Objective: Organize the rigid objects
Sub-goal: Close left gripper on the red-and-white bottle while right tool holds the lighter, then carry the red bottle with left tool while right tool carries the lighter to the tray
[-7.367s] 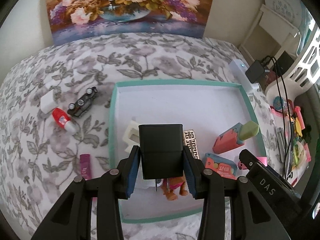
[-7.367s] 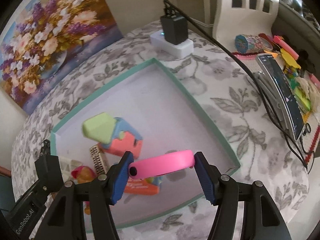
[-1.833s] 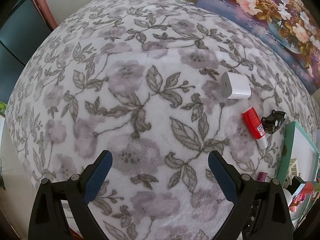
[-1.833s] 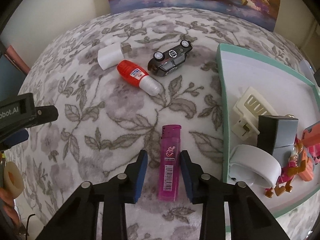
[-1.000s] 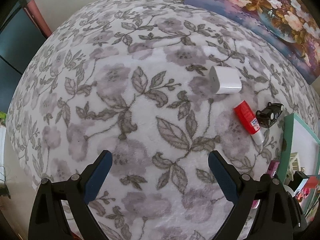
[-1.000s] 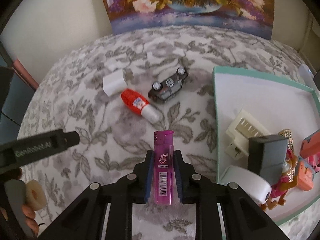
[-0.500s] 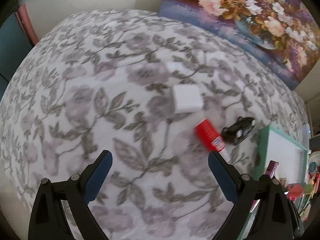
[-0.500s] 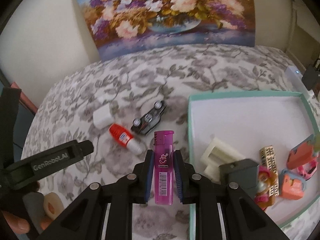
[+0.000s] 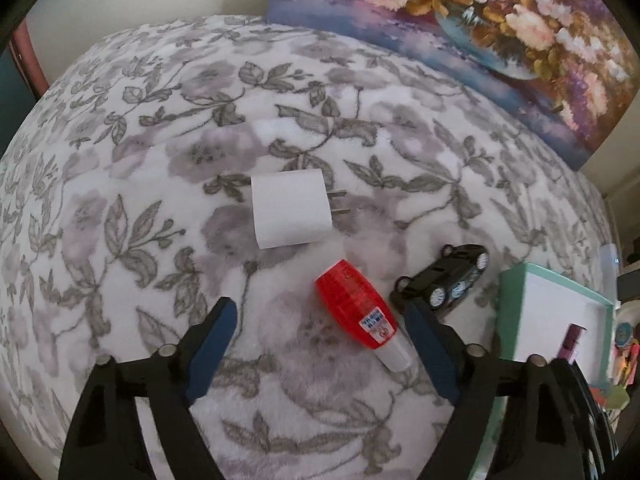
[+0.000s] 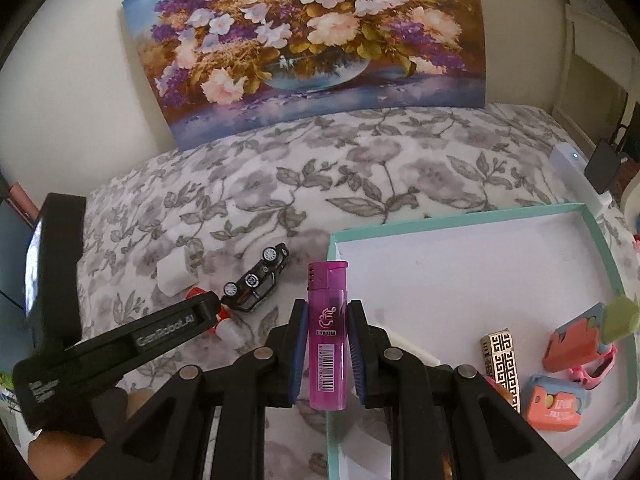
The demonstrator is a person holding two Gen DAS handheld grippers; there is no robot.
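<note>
My right gripper point(image 10: 327, 314) is shut on a purple lighter point(image 10: 327, 332) and holds it above the left rim of the teal-edged white tray point(image 10: 460, 224). My left gripper point(image 9: 320, 316) is open and empty, low over the floral cloth, with a red and white tube point(image 9: 360, 312) lying between its fingers. A white charger plug point(image 9: 290, 214) lies just beyond the tube. A black toy car point(image 9: 444, 276) lies by the right finger. The car point(image 10: 256, 278) and plug point(image 10: 174, 270) also show in the right wrist view, with the left gripper's body over the tube.
The tray holds a patterned gold lighter point(image 10: 502, 362), orange and pink toys point(image 10: 576, 350), and more items hidden under my right gripper. A flower painting point(image 10: 312, 36) leans on the back wall. A white power strip point(image 10: 576, 176) with a black adapter sits at the right.
My right gripper has lifted the purple lighter off the cloth and carried it to the tray's edge. My left gripper has swung and dropped toward the red tube, plug and car.
</note>
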